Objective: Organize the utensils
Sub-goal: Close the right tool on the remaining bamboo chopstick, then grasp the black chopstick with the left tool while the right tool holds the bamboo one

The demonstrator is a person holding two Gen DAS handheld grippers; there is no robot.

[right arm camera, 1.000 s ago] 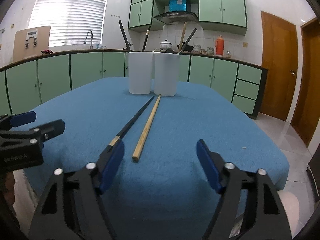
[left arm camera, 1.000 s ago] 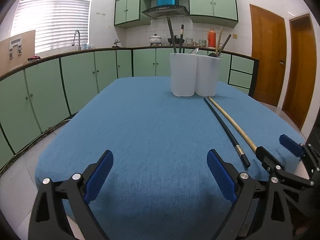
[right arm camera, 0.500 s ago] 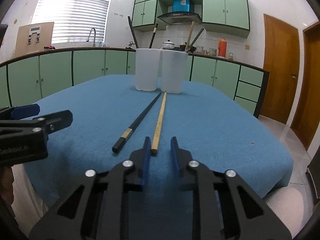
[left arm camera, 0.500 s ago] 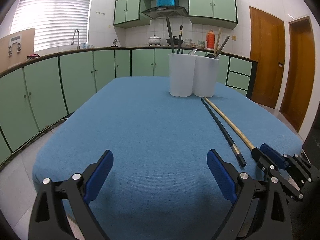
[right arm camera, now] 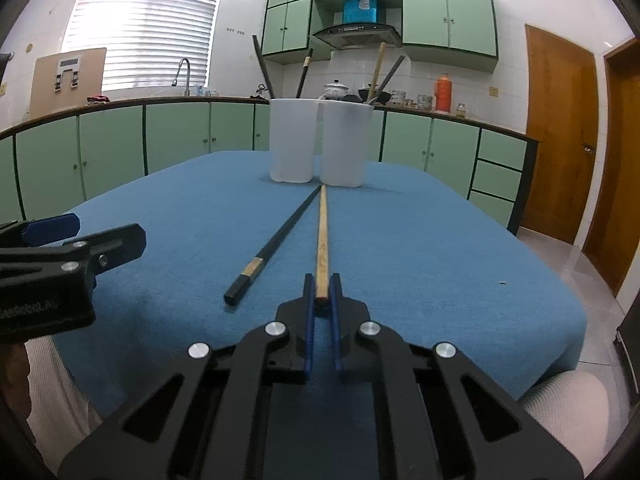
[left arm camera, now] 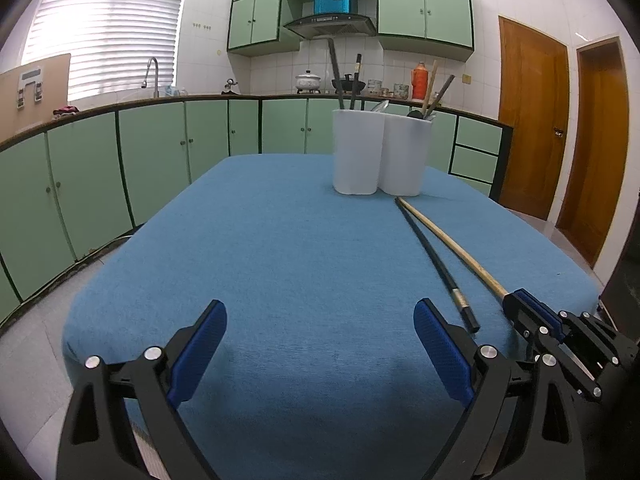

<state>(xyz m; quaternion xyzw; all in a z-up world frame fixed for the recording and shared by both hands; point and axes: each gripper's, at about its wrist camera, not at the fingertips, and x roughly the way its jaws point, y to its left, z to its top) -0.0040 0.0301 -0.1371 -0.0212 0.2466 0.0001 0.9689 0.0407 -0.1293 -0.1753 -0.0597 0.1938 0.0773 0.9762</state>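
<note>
Two long chopsticks lie side by side on the blue tablecloth [left arm camera: 280, 264], running toward two white utensil holders [right arm camera: 318, 144]. My right gripper [right arm camera: 321, 286] is shut on the near end of the wooden chopstick [right arm camera: 321, 236]; in the left wrist view the same wooden chopstick [left arm camera: 452, 242] runs into the right gripper [left arm camera: 520, 304]. The black chopstick [right arm camera: 276, 244] rests just left of it, untouched. My left gripper [left arm camera: 320, 332] hovers open over bare cloth, nothing between its fingers. Both holders [left arm camera: 380, 156] carry several upright utensils.
The table's near and right edges drop to a tiled floor. Green cabinets and a counter with a sink, pot and orange flask line the back wall. Two wooden doors [left arm camera: 560, 128] stand at the right. A person's white sleeve [right arm camera: 568, 408] shows at the lower right.
My right gripper has gone from wide open to shut on the wooden chopstick's near end. The left gripper has stayed open and in place.
</note>
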